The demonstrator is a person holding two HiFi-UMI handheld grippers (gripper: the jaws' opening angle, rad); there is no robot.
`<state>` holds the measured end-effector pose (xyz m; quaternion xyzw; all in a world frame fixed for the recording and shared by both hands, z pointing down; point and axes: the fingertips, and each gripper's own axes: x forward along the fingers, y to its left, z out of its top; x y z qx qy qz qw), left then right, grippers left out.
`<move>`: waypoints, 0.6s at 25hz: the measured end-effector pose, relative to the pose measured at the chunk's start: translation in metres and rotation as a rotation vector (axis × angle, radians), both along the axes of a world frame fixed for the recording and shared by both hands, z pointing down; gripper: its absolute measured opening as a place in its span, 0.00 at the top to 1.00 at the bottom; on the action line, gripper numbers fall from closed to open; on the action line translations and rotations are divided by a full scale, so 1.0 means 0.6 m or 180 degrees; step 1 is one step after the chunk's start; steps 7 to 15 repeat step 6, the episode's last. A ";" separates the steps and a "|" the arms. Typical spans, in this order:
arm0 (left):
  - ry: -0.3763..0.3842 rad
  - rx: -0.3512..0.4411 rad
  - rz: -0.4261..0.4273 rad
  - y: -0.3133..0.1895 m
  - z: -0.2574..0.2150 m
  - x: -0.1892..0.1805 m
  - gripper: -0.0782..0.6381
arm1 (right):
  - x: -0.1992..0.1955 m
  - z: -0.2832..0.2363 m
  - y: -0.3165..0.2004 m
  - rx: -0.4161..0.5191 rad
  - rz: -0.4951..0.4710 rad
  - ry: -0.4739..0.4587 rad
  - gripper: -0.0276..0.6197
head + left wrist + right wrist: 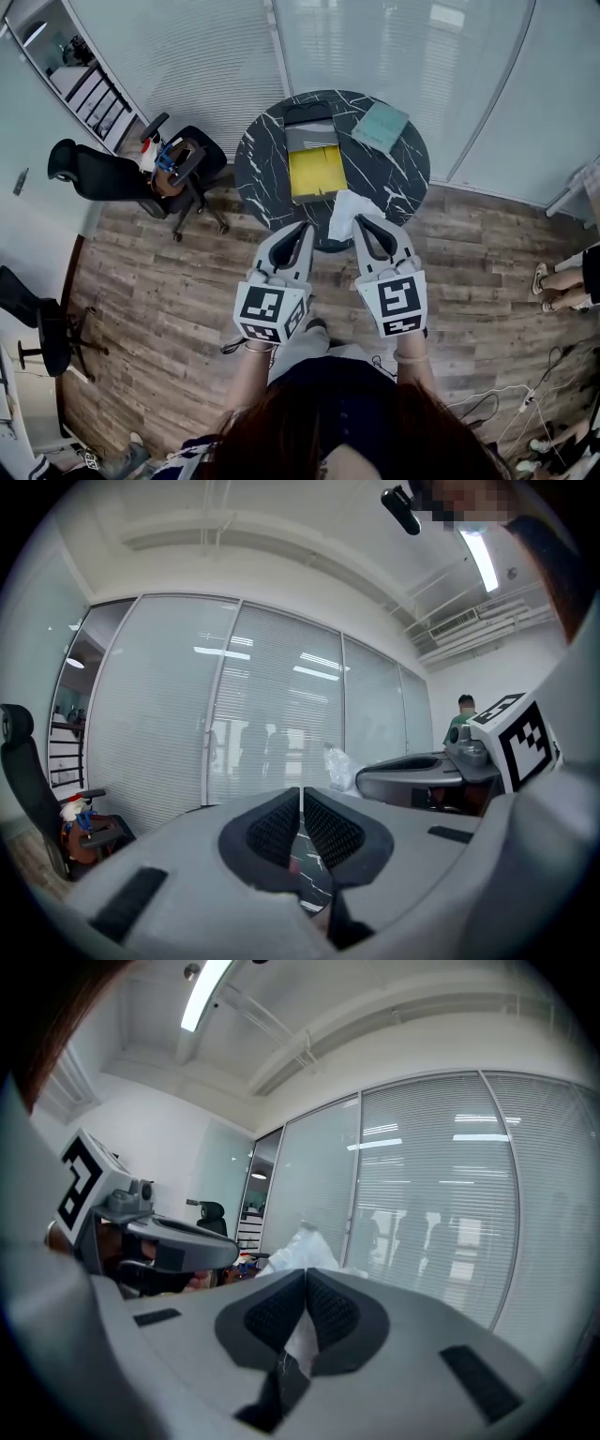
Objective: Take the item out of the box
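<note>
Each gripper carries a white cube (270, 312) printed with square black-and-white block markers. The jaws are grey moulded plastic with black cross-hatched rubber pads.

The box (316, 172) lies open on a round black table (267, 159) of glossy marble look with white veins. Its near half is a flat, bright yellow rectangular tray. Behind that sits a ribbed grey panel, and behind the panel a black section.

The white item (345, 214) is out of the box, just off its near right corner at the table's edge. It is thin, crumpled and sheet-like. The right gripper (361, 221) has its pads pressed together on a fold of it, and the white sheet shows above and below where the pads meet.

The left gripper (303, 228) hovers just beyond the box's near edge, beside its near left corner. Its pads are closed against each other with nothing in them, and only the veined tabletop shows under them.

A pale teal, flat, square booklet (381, 125) lies to the right of the box's far end. A black office chair (141, 173) stands well left of the box, on a floor (169, 291) of wood-grain planks.
</note>
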<state>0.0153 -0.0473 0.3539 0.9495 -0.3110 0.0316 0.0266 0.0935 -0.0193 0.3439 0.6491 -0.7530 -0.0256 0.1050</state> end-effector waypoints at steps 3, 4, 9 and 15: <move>0.0007 0.0017 0.0009 -0.012 -0.003 -0.004 0.85 | -0.007 -0.002 -0.012 0.0008 0.0000 0.0006 0.92; 0.0011 0.0023 0.0015 -0.016 -0.004 -0.006 0.85 | -0.010 -0.003 -0.016 0.0009 -0.0001 0.0011 0.92; 0.0022 0.0035 0.0026 -0.024 -0.007 -0.009 0.85 | -0.017 -0.004 -0.025 0.0012 0.0000 0.0025 0.92; 0.0022 0.0035 0.0026 -0.024 -0.007 -0.009 0.85 | -0.017 -0.004 -0.025 0.0012 0.0000 0.0025 0.92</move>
